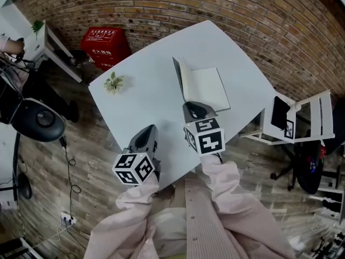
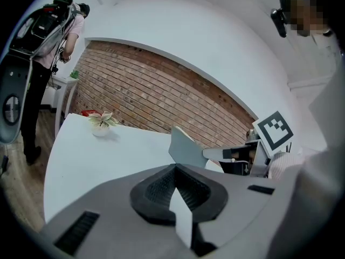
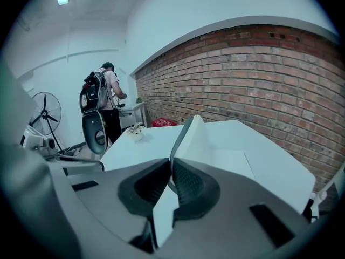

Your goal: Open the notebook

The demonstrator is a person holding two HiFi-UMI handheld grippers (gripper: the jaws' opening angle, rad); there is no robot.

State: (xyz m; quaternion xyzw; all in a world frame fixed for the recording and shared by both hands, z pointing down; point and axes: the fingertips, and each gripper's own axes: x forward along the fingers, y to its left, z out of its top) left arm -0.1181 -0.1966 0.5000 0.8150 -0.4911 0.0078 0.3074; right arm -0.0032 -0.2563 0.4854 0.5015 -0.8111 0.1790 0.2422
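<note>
A notebook (image 1: 207, 88) lies on the white table (image 1: 145, 90), its pale pages showing. Its grey cover (image 1: 179, 79) stands raised at the left side of the book. My right gripper (image 1: 195, 110) is at the book's near edge, shut on the lower edge of that cover (image 3: 182, 136); the cover rises straight out from between the pads (image 3: 186, 183), with the white page (image 3: 226, 163) to its right. My left gripper (image 1: 144, 139) hovers by the table's near edge, left of the book, shut with nothing in it (image 2: 173, 185). From the left gripper view the tilted cover (image 2: 183, 147) stands ahead.
A small potted plant (image 1: 114, 82) sits at the table's far left. A red box (image 1: 105, 45) stands on the wooden floor by the brick wall. A white chair (image 1: 302, 117) is to the right. A person with a backpack (image 3: 102, 104) stands at a far desk.
</note>
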